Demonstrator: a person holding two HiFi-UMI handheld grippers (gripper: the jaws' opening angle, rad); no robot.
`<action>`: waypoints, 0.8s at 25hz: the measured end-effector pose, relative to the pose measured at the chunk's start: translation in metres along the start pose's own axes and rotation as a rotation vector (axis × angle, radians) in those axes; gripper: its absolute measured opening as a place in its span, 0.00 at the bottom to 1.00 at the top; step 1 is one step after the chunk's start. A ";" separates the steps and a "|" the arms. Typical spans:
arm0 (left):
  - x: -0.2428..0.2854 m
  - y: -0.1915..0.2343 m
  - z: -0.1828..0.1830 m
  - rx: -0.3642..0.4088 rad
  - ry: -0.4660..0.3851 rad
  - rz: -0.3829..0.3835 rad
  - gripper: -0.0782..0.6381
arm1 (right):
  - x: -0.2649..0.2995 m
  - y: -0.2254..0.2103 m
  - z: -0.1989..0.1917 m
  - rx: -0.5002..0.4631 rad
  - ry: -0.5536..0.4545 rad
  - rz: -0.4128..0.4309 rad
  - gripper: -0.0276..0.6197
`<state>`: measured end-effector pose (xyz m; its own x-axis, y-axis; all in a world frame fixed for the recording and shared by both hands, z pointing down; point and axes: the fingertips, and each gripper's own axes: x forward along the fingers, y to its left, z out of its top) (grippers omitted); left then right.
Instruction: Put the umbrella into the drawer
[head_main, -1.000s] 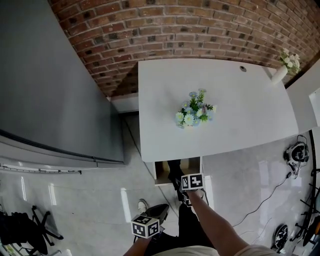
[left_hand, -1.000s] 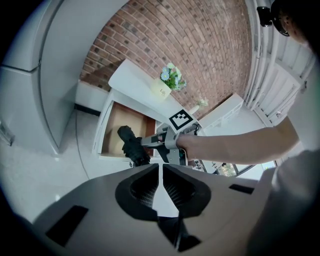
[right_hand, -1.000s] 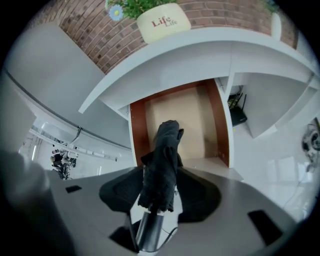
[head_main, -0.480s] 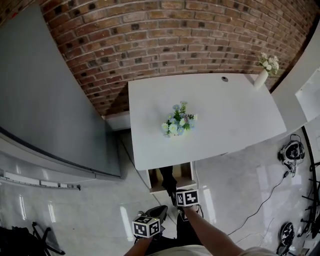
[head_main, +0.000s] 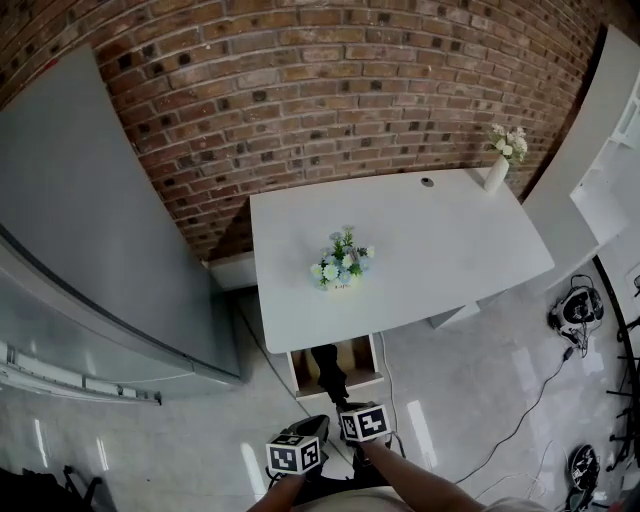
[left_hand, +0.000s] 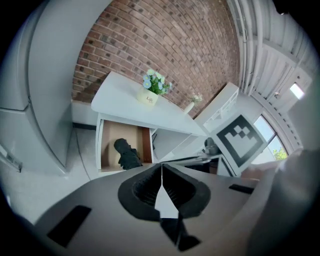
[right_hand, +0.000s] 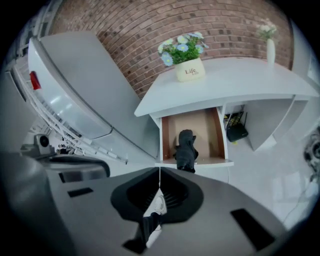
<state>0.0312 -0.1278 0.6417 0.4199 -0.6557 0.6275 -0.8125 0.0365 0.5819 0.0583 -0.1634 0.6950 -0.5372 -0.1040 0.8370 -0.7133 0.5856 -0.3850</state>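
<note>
- Right gripper (right_hand: 160, 172): jaws pressed together along one thin seam, nothing between them. It is tilted steeply down and aimed at the drawer front. In the head view it sits at 6 o'clock of the frame, its marker cube uppermost.
- Left gripper (left_hand: 161, 169): jaws likewise closed flat and empty. It lies at 8 o'clock of the right one and just beside it, pointing more shallowly toward the drawer.
- Right forearm (head_main: 425, 488): bare, running to 5 o'clock and cut off by the frame's lower edge. The hand itself is mostly hidden behind the cube.
- Left arm: only a sliver shows below its cube; the pose cannot be made out.
- Umbrella (right_hand: 186, 150): black and folded, lying lengthwise in the drawer, with its near end reaching the front rim. In both gripper views the gripper body covers its lowest part.
- Drawer (right_hand: 165, 137): pulled open at 6 o'clock of the table, wooden inside. Its rear is hidden under the tabletop.
- Table (head_main: 440, 240): white, set against a brick wall (head_main: 330, 90).
- Flower pot (right_hand: 189, 70): on the tabletop, at 12 o'clock of the drawer.
</note>
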 end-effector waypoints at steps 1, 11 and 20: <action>-0.002 0.001 -0.001 0.003 0.000 0.015 0.12 | -0.004 0.006 -0.003 -0.024 -0.005 0.003 0.07; -0.015 0.013 -0.014 0.040 0.017 0.095 0.12 | -0.029 0.032 -0.016 -0.101 -0.047 0.006 0.07; -0.029 0.008 -0.011 0.123 0.029 0.071 0.12 | -0.038 0.046 -0.020 -0.089 -0.093 -0.028 0.07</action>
<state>0.0172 -0.1001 0.6345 0.3698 -0.6323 0.6807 -0.8834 -0.0122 0.4685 0.0553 -0.1163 0.6537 -0.5603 -0.1930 0.8055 -0.6877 0.6504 -0.3225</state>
